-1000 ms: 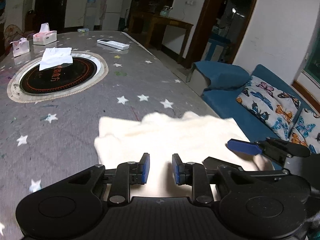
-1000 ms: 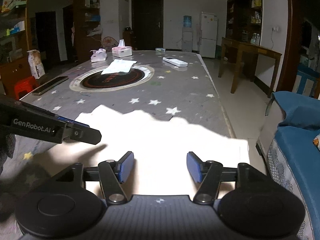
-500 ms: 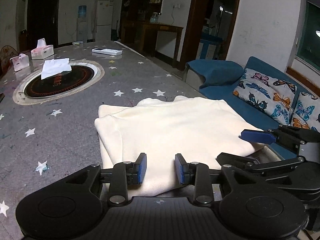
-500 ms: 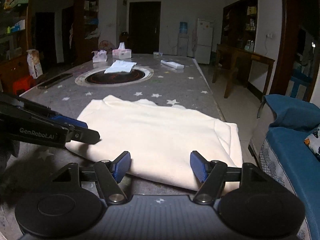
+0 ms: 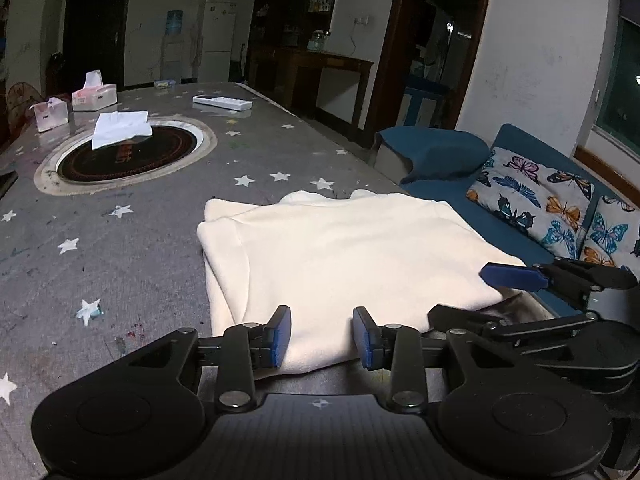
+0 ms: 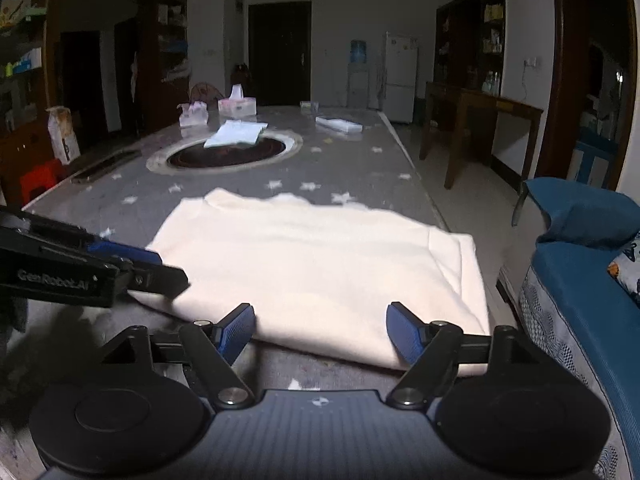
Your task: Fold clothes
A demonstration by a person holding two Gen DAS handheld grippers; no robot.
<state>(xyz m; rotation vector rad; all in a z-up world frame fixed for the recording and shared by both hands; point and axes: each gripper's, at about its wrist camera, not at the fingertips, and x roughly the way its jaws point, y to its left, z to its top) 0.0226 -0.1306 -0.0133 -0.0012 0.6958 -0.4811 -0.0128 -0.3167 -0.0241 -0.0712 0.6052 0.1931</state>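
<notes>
A cream garment [image 5: 344, 256] lies folded flat at the near edge of the grey star-patterned table [image 5: 152, 240]; it also shows in the right wrist view [image 6: 320, 264]. My left gripper [image 5: 322, 336] is open and empty, hovering just short of the garment's near edge. My right gripper [image 6: 322, 332] is open wide and empty, above the same near edge. The right gripper's blue fingertip [image 5: 512, 276] shows at the right of the left wrist view. The left gripper's fingers [image 6: 132, 256] show at the left of the right wrist view.
A round black inset [image 5: 128, 152] with a white tissue [image 5: 120, 130] sits mid-table. Tissue boxes [image 5: 94, 96] and a remote [image 5: 222, 102] lie at the far end. A blue sofa [image 5: 520, 200] with butterfly cushions stands right of the table. A wooden side table [image 6: 476, 120] stands by the wall.
Both grippers pulled back and up from over the garment toward its near edge. The left jaws opened somewhat wider. The garment stays flat on the table.
</notes>
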